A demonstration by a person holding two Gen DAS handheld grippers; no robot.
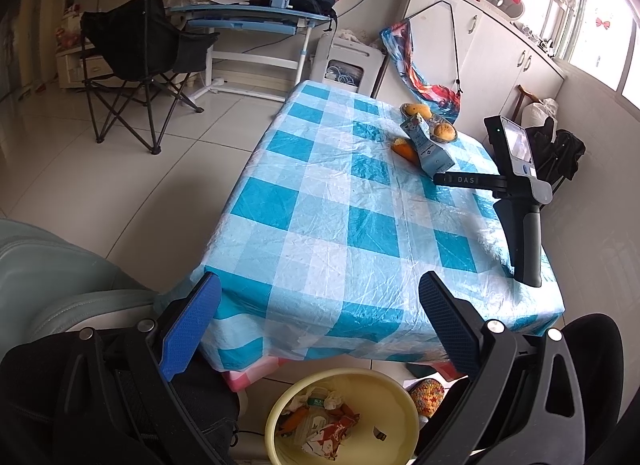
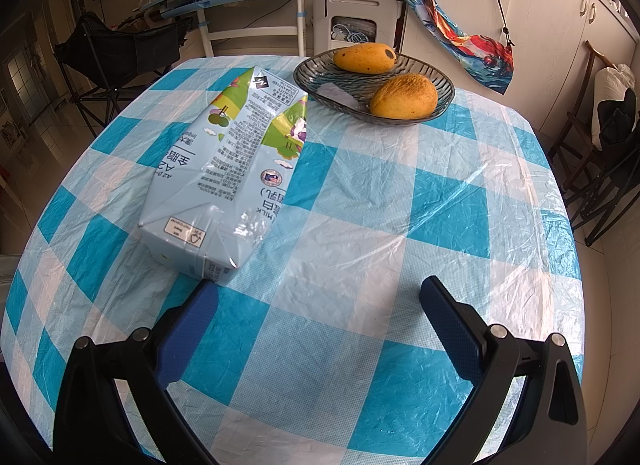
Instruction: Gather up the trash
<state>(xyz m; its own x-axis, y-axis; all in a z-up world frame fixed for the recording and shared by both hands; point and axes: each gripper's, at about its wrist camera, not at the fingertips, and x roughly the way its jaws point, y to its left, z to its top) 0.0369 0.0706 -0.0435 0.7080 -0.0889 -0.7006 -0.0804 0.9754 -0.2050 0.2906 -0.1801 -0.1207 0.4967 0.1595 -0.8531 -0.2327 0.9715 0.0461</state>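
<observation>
A crushed light-blue milk carton [image 2: 228, 169] lies on its side on the blue-checked table [image 2: 400, 265]; it also shows in the left wrist view [image 1: 430, 147]. My right gripper [image 2: 318, 301] is open and empty just short of the carton's near end, its left finger close to that end. The right gripper's body [image 1: 516, 193] shows in the left wrist view. My left gripper [image 1: 320, 317] is open and empty, above the table's near edge and a yellow trash bin [image 1: 344, 385] on the floor, which holds wrappers and scraps.
A glass dish [image 2: 374, 85] with two mangoes stands past the carton; an orange peel-like piece [image 1: 404, 149] lies beside the carton. A folding chair [image 1: 136, 61], a desk [image 1: 248, 17] and cabinets [image 1: 500, 53] surround the table. A grey sofa arm [image 1: 48, 277] is at left.
</observation>
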